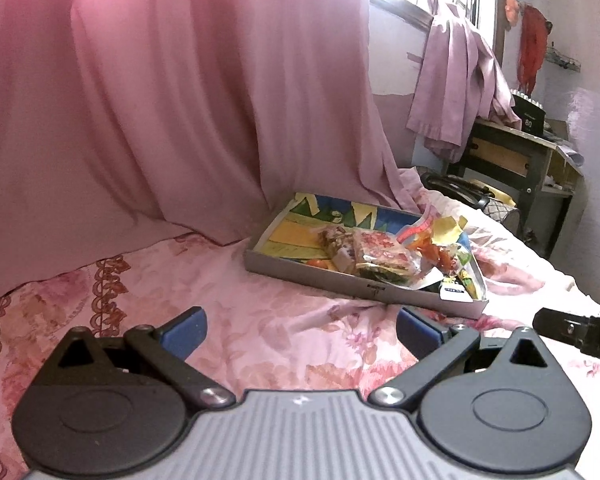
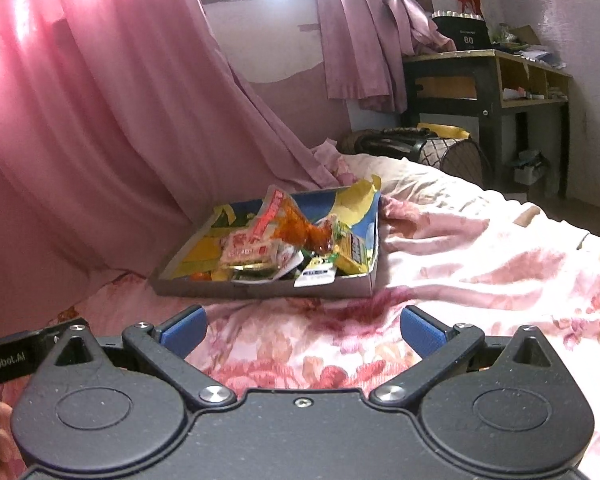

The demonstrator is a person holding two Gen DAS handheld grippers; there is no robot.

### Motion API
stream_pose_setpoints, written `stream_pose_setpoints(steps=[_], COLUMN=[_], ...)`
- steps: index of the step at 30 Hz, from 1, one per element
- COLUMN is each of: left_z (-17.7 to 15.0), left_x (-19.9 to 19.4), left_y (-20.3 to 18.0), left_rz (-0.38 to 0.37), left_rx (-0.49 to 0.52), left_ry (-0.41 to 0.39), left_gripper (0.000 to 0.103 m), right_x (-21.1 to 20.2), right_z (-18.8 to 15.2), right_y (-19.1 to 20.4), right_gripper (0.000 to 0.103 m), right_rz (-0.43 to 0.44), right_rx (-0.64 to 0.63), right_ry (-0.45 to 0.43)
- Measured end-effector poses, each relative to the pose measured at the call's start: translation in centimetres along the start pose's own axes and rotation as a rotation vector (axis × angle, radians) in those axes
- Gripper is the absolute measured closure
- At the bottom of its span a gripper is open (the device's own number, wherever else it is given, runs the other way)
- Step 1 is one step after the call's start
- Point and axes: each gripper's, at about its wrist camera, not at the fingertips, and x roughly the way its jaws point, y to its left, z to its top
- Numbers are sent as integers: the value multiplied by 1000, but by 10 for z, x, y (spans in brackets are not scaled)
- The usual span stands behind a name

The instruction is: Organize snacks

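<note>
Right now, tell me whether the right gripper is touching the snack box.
Apart. In the right wrist view the right gripper is open, and a strip of floral bedspread lies between its fingers and the snack box.

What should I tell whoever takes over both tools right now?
Left tool: open, empty, over the bedspread, short of the box.
Right tool: open, empty, also short of the box.
Snacks: heaped in the shallow cardboard box on the bed, by the pink curtain; a white packet hangs over the near rim.
Done: no loose snacks visible on the bed.
Left: probably tidying the heap; tuck that packet in.
</note>
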Motion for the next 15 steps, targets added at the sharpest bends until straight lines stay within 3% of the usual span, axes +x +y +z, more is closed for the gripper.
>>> stream_pose_setpoints(steps=[15], left_z=[-6], left_x=[-11], left_y=[2], left_rz=[5], left_rx=[-6], left_ry=[2], left_gripper=[0], right_x=[-10], right_z=[-12], right_y=[1], right_gripper=[1], right_rz=[-9], right_rx=[-9], right_ry=[31])
